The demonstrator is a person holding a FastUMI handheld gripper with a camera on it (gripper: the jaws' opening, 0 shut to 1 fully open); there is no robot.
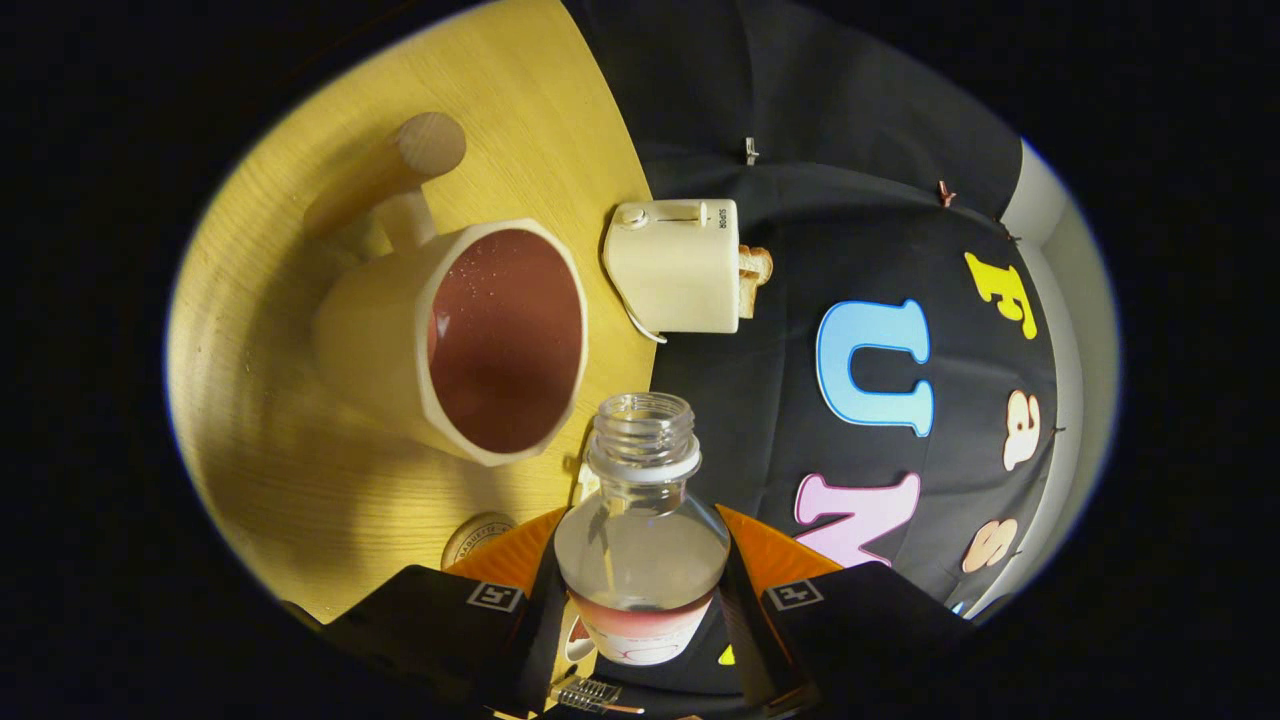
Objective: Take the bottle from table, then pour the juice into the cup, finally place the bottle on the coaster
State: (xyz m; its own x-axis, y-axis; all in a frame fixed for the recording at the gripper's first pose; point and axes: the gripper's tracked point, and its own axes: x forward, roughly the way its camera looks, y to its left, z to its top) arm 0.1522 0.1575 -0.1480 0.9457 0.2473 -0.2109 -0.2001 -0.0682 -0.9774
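Gripping the uncapped bottle (641,520), the gripper (640,600) hovers beside the cup (470,340) (pouring seemingly underway); coaster (478,533) placement remains.

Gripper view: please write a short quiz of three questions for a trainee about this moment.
1. True or false: the gripper is shut on the bottle.
2. What does the cup hold? A) nothing B) reddish juice C) bread
3. Fill in: beyond the cup, on the table, stands a ____ with bread in it.

Key: 1. True; both fingers press on the bottle's sides. 2. B. 3. toaster.
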